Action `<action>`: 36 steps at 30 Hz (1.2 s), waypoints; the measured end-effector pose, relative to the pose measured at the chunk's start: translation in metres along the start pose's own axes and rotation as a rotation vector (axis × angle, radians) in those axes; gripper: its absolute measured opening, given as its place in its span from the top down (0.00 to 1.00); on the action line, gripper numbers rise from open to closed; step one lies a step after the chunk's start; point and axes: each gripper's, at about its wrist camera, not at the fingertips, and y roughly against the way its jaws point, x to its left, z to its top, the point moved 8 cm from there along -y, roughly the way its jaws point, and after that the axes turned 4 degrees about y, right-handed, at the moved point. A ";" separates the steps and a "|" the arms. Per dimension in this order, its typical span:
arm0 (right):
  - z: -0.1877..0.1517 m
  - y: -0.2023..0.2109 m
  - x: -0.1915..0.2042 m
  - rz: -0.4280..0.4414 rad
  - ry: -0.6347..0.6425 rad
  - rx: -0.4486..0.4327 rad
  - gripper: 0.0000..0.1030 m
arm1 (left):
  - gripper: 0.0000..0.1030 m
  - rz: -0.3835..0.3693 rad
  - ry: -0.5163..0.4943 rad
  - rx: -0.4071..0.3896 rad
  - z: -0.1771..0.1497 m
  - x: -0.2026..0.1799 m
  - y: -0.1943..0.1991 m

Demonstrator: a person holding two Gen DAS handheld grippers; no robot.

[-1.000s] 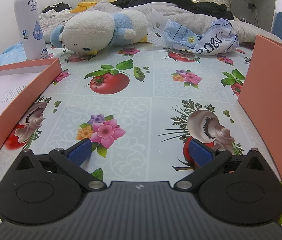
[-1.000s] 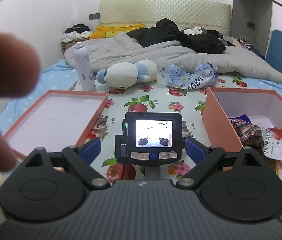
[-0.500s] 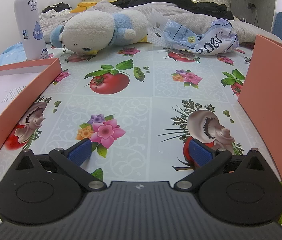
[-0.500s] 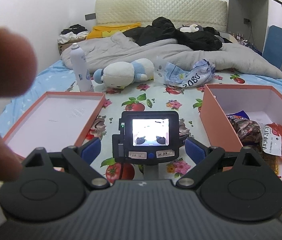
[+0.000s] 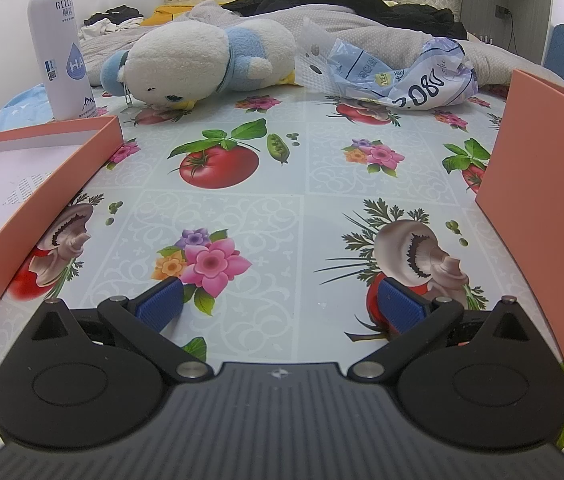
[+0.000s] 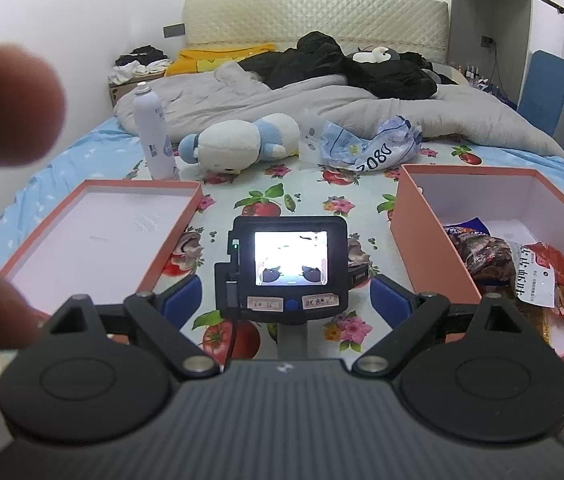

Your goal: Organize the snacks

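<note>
Left gripper (image 5: pixel 278 306), fingers wide and empty, low over the floral tabletop (image 5: pixel 218 220). Right gripper (image 6: pixel 282 298), fingers wide and empty, behind the left gripper's camera screen (image 6: pixel 290 258). Snack packets (image 6: pixel 521 268) lie in the deep orange box (image 6: pixel 413 216), frame right; shallow lid (image 6: pixel 94 236), frame left.

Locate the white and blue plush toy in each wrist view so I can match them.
Left wrist: white and blue plush toy lies upper left of centre, beside the tall white spray can.
Right wrist: toy lies above centre, far along the cloth.
Shared landmark: the spray can.
</note>
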 end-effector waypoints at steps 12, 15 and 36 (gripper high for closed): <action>-0.002 -0.001 -0.003 -0.002 -0.006 0.008 0.10 | 0.00 0.000 0.000 0.000 0.000 0.000 0.000; -0.003 -0.002 -0.003 0.001 -0.013 0.011 0.10 | 0.00 0.000 0.000 0.000 0.000 0.000 0.000; -0.009 -0.004 -0.010 -0.008 -0.047 0.028 0.10 | 0.00 0.000 0.000 -0.001 0.000 0.000 0.000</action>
